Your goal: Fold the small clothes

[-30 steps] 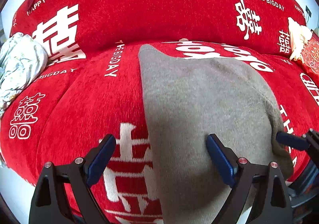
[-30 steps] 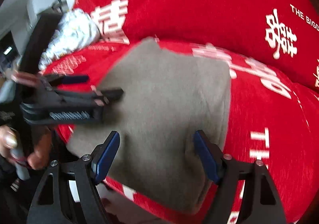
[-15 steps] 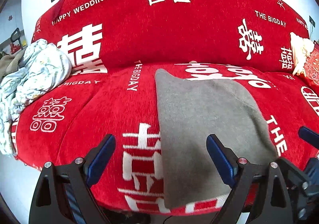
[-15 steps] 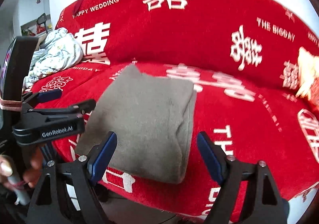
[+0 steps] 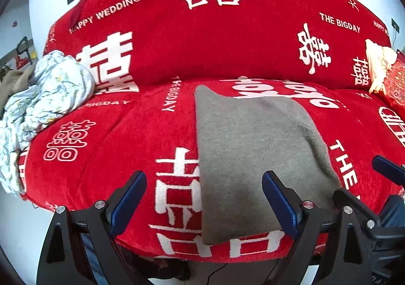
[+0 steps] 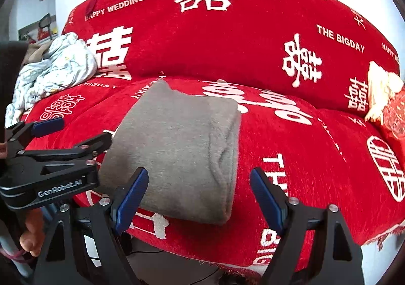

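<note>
Grey garment point(image 6: 177, 148) lies folded on the sofa point(image 6: 303, 158); you've pulled both tools, left point(image 5: 203, 198) and right point(image 6: 198, 196), back, open and empty.

The right hand-held gripper point(image 5: 387, 171) is showing only one blue pad and part of its frame at the left wrist view's right edge. The left hand-held gripper's point(image 6: 76, 133) far side is lying behind its own body in the right wrist view, and a hand point(image 6: 30, 231) below it is partly cut off. The floral bundle point(image 5: 43, 107) is running past the left edge. The pale item point(image 6: 379, 92) at the sofa's point(image 6: 278, 44) right end is sitting too far off to identify.
</note>
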Demonstrator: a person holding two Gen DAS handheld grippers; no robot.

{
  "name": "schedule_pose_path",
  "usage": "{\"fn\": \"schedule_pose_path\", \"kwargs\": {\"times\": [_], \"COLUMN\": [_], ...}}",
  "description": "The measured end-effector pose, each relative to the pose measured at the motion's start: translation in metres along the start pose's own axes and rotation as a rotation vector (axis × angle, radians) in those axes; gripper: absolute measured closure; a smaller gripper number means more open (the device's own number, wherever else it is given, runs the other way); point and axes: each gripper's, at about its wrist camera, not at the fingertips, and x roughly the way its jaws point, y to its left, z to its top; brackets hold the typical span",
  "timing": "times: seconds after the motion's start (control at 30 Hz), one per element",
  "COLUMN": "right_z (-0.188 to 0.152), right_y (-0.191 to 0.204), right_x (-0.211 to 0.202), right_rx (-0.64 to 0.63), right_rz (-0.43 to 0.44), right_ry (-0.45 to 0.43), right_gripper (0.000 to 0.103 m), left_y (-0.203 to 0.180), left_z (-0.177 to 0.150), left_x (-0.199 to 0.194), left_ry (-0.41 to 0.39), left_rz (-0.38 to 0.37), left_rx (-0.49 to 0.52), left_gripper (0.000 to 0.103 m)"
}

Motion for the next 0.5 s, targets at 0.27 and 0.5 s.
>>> {"fn": "schedule_pose_path", "kwargs": {"times": [0.27, 0.5], "right_z": [-0.0015, -0.0022], "right_y": [-0.0001, 0.0007], "right_x": [-0.0002, 0.0009], "right_rx": [0.012, 0.006], "right_rz": [-0.003, -0.003], "right_ry": [0.005, 0.012], "right_gripper": [0.018, 0.018], "left_y": [0.0039, 0.0004], "left_z": [-0.0001, -0.0004], "left_x": [-0.0075, -0.0111], "left_ry": [-0.020, -0.033], "left_rz": [0.038, 0.047], "left_rx": [0.004, 0.025], "left_gripper": [0.010, 0.010]}}
